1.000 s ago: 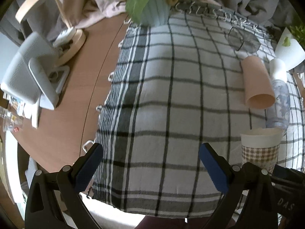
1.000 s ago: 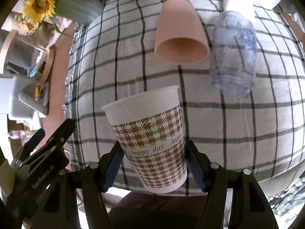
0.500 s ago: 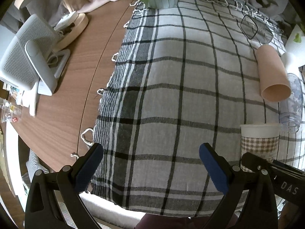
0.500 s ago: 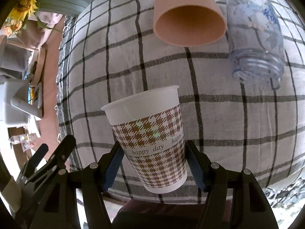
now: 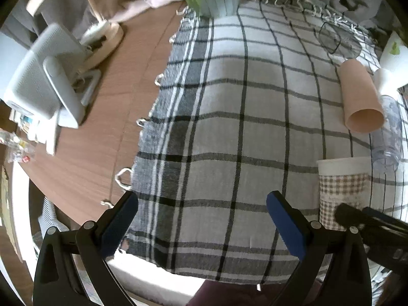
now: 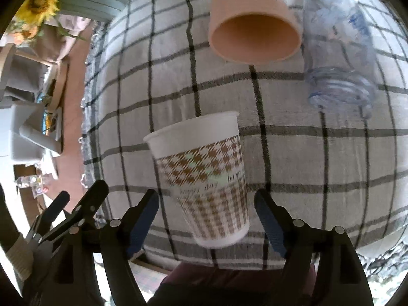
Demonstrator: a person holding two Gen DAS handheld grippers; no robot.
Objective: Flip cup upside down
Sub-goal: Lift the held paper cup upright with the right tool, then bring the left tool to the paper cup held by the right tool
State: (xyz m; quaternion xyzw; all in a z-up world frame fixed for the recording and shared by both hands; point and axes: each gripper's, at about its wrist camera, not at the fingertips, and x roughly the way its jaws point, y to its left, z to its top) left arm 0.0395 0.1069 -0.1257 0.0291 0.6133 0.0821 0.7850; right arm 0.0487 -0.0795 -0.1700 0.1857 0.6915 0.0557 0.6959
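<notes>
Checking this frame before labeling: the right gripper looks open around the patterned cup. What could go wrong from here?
1. The right gripper has its jaws standing clear of the patterned cup, which is tilted, blurred and rim-up. It may topple unflipped.
2. The cup is near the front edge of the checked tablecloth, so it could roll off.
3. The pink cup and clear bottle lie just beyond, so a regrasp sweep might knock them.

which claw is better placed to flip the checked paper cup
Right. The paper cup sits tilted between the spread fingers of the right claw; the left claw is open over tablecloth, cup off to its side.
</notes>
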